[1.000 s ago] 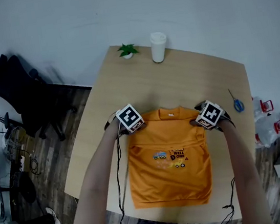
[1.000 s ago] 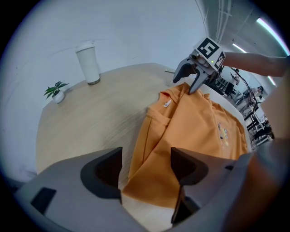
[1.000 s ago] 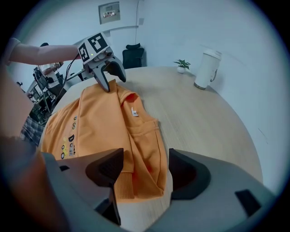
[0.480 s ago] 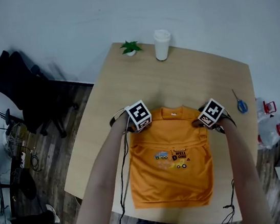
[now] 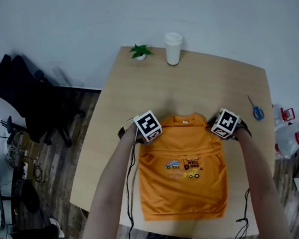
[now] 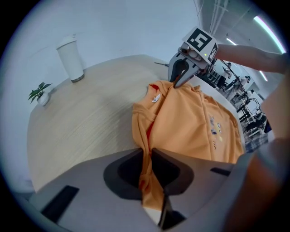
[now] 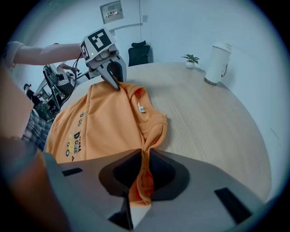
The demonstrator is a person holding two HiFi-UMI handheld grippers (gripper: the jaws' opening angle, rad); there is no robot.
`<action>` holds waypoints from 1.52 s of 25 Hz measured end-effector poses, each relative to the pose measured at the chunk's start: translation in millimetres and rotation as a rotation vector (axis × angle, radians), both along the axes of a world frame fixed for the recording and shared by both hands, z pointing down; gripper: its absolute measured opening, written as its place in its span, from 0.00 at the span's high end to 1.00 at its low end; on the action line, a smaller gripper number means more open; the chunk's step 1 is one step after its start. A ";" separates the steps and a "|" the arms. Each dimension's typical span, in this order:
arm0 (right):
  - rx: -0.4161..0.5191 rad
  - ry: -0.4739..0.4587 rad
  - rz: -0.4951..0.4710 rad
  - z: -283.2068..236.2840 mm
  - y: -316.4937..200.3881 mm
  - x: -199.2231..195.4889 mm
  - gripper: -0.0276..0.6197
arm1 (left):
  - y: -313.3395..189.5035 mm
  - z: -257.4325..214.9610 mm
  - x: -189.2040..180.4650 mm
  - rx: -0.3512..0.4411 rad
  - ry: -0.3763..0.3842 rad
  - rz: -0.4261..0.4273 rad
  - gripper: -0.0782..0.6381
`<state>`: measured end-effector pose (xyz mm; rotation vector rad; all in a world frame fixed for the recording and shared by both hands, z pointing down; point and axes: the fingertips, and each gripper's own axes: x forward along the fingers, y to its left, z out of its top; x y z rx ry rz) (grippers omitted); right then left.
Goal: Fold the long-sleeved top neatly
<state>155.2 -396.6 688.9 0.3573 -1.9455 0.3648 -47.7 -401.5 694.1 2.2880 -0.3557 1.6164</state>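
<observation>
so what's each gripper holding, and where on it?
Both hold the orange top, jaws closing on bunched fabric: left gripper at the shoulder corner on its side, right gripper at the opposite shoulder corner.

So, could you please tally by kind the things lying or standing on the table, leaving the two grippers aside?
orange top: 1
white cup: 1
potted plant: 1
blue scissors: 1
Total: 4
</observation>
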 end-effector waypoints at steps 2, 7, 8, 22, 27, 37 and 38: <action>0.050 0.003 0.030 -4.4 -8.6 1.4 0.86 | -8.4 -5.0 -1.0 0.043 0.013 -0.032 0.82; 0.257 0.029 0.127 -25.0 -36.9 7.3 0.86 | -37.0 -33.8 5.3 0.250 0.046 -0.084 0.82; 0.288 0.029 0.136 -29.1 -39.2 8.5 0.86 | -39.3 -41.4 6.5 0.291 0.043 -0.075 0.82; 0.572 -0.090 0.088 -94.8 19.7 7.7 0.86 | 18.0 -102.9 6.8 0.624 0.065 -0.036 0.82; 0.645 -0.123 0.037 -114.8 64.6 4.3 0.86 | 57.7 -118.4 5.8 0.682 0.077 0.025 0.81; 0.620 -0.135 -0.084 -117.8 163.9 -2.2 0.86 | 148.7 -126.5 4.8 0.693 0.085 0.140 0.82; 0.613 -0.134 -0.097 -116.3 173.3 -3.0 0.86 | 157.1 -125.5 4.2 0.693 0.083 0.151 0.82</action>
